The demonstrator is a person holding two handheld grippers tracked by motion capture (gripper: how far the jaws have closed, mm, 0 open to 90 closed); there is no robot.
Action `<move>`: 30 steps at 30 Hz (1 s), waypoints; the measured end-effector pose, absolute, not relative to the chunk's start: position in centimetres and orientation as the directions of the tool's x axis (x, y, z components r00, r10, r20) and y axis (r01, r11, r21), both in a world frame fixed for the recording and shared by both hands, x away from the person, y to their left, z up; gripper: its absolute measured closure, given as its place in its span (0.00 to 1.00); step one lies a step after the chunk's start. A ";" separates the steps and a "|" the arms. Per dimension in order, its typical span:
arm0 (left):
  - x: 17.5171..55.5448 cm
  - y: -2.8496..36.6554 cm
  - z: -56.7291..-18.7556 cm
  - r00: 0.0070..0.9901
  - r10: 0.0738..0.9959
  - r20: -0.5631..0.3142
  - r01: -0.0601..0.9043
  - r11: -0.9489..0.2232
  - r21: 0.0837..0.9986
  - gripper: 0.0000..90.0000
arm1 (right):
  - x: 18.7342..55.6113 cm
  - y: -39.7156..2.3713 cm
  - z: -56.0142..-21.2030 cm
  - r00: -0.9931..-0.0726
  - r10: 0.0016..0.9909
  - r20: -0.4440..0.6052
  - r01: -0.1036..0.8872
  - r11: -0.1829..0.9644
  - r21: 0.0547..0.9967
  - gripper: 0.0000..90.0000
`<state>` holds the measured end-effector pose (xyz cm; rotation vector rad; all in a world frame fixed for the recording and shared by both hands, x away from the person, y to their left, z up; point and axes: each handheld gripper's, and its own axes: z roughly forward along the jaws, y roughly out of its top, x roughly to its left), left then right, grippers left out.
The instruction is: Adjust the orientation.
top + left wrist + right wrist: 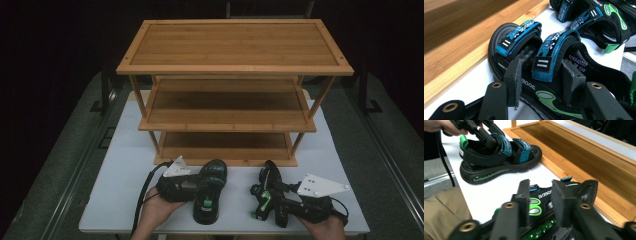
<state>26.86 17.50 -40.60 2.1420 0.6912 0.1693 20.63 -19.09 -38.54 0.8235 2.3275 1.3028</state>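
Handheld grippers: black bodies, brass rivets

Each of the 2 grippers, left gripper (196,186) and right gripper (266,196), carries a pale grey 3-cornered plate with small screws, trails a black cable, and has flat black jaws pinned by brass-coloured rivets.

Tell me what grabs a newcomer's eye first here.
The three-tier bamboo shoe rack stands at the white table's far side. In front of it lie two black sandals with blue straps and green trim, the left sandal and right sandal, each straddled by a hand-held gripper.
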 end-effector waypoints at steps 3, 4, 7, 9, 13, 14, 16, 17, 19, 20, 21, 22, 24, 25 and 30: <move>26.9 17.5 -40.6 0.836 0.534 -0.124 0.419 -0.477 0.773 0.62 | 20.9 -19.0 -38.9 -0.767 0.641 -0.016 0.334 0.421 0.844 0.88; 26.9 17.5 -40.6 0.836 0.535 -0.124 0.419 -0.476 0.773 0.62 | 20.9 -19.0 -39.0 -0.763 0.646 -0.020 0.337 0.425 0.840 0.88; 26.8 17.5 -40.7 0.835 0.536 -0.125 0.420 -0.472 0.775 0.63 | 21.0 -19.2 -39.4 -0.752 0.659 -0.027 0.354 0.438 0.826 0.92; 26.8 17.5 -40.6 0.834 0.537 -0.124 0.420 -0.473 0.775 0.62 | 21.0 -19.3 -39.6 -0.747 0.664 -0.024 0.355 0.429 0.830 0.94; 26.8 17.5 -40.7 0.834 0.537 -0.127 0.422 -0.471 0.775 0.63 | 21.0 -19.4 -39.5 -0.741 0.670 -0.035 0.356 0.437 0.826 0.96; 26.8 17.5 -40.7 0.833 0.538 -0.130 0.423 -0.468 0.776 0.63 | 21.0 -19.5 -39.5 -0.740 0.672 -0.035 0.356 0.435 0.827 0.97; 26.8 17.5 -40.7 0.831 0.539 -0.134 0.426 -0.463 0.777 0.63 | 21.0 -19.7 -39.4 -0.735 0.677 -0.034 0.361 0.433 0.826 0.97; 26.8 17.5 -40.7 0.831 0.540 -0.135 0.426 -0.463 0.777 0.63 | 20.9 -19.8 -39.3 -0.734 0.678 -0.039 0.359 0.437 0.825 0.97; 26.8 17.6 -40.7 0.830 0.541 -0.137 0.428 -0.459 0.778 0.63 | 20.8 -20.2 -39.3 -0.726 0.686 -0.040 0.361 0.431 0.827 0.97; 26.8 17.6 -40.8 0.829 0.541 -0.139 0.429 -0.457 0.779 0.63 | 20.7 -20.4 -39.3 -0.723 0.690 -0.038 0.363 0.425 0.829 0.97; 26.8 17.6 -40.8 0.829 0.542 -0.139 0.429 -0.456 0.780 0.63 | 20.6 -20.7 -39.3 -0.718 0.695 -0.037 0.364 0.421 0.831 0.97; 26.8 17.6 -40.8 0.829 0.541 -0.138 0.429 -0.458 0.779 0.63 | 20.6 -20.9 -39.3 -0.715 0.699 -0.036 0.365 0.415 0.833 0.97; 26.8 17.6 -40.7 0.830 0.541 -0.140 0.431 -0.460 0.776 0.63 | 20.5 -21.4 -39.2 -0.706 0.707 -0.033 0.371 0.409 0.834 0.97; 26.8 17.5 -40.7 0.830 0.540 -0.139 0.430 -0.461 0.776 0.63 | 20.5 -21.7 -39.2 -0.701 0.712 -0.033 0.374 0.407 0.833 0.97; 26.8 17.5 -40.7 0.829 0.542 -0.140 0.433 -0.461 0.775 0.63 | 20.1 -23.3 -39.3 -0.668 0.743 -0.026 0.394 0.383 0.836 0.97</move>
